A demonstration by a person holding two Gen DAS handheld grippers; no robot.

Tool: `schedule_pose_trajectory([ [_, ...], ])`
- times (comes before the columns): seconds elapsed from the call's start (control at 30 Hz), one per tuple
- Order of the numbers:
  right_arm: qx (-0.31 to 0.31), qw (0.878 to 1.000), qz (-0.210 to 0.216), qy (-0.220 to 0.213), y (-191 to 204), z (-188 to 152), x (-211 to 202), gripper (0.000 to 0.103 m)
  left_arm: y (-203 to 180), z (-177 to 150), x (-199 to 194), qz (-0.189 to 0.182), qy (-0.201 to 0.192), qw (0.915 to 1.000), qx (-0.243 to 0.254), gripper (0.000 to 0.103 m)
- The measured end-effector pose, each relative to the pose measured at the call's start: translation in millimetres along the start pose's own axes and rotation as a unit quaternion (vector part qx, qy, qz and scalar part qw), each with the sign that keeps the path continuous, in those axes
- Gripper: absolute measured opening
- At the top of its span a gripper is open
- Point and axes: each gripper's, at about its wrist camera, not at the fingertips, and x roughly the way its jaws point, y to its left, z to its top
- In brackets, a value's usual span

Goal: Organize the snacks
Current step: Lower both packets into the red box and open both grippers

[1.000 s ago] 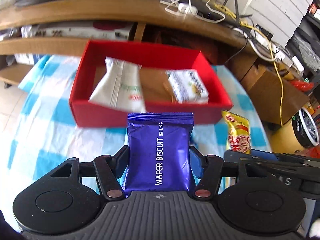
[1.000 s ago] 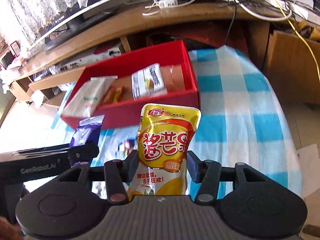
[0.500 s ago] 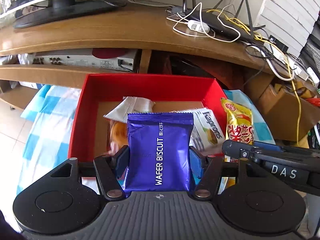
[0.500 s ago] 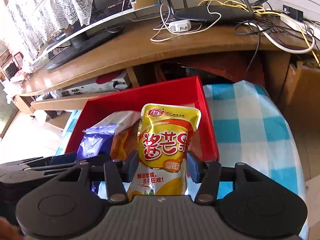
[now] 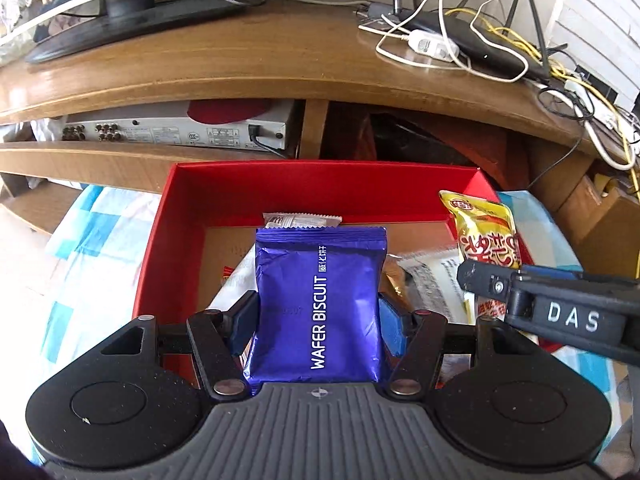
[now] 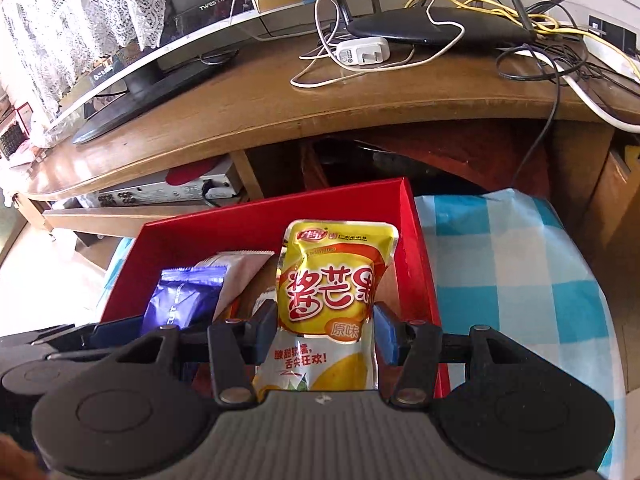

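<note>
My left gripper (image 5: 318,320) is shut on a purple wafer biscuit packet (image 5: 320,304) and holds it over the red box (image 5: 180,216). My right gripper (image 6: 326,334) is shut on a yellow mango snack pouch (image 6: 332,292) and holds it over the right half of the same red box (image 6: 420,248). The pouch also shows in the left wrist view (image 5: 484,232), and the purple packet shows in the right wrist view (image 6: 180,300). A white packet (image 5: 302,220) and another white packet (image 5: 436,276) lie inside the box.
The box sits on a blue and white checked cloth (image 6: 512,264). Behind it stands a wooden TV stand (image 5: 240,64) with a monitor base (image 5: 132,20), a router (image 6: 436,24), a charger and tangled cables. A silver player (image 5: 176,130) sits on its lower shelf.
Both grippers have moved forward with their packets, from in front of the red box to over its inside. Both stay shut on their packets.
</note>
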Motion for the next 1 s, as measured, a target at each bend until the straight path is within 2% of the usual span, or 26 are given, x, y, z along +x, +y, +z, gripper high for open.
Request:
schedule_pose_trajectory([
  [0.2, -0.02, 1.0, -0.006, -0.006, 8.6, 11.5, 14.6, 0.069, -9.0, 0.1, 8.2, 0.007, 0.0, 0.9997, 0.021, 0.072],
  [0.57, -0.043, 0.999, -0.029, -0.003, 9.3, 19.1, 23.3, 0.077, -4.0, 4.1, 5.8, 0.009, 0.0, 0.9999, 0.01, 0.084],
  [0.83, -0.054, 0.998, -0.025, -0.007, 9.3, 22.9, 23.0, 0.084, -2.5, 4.9, 5.2, 0.009, 0.0, 0.9999, 0.005, 0.086],
  [1.0, -0.049, 0.999, -0.012, -0.009, 8.0, 23.3, 18.9, 0.097, -1.6, 4.6, 2.5, 0.006, -0.002, 1.0, 0.001, 0.087],
])
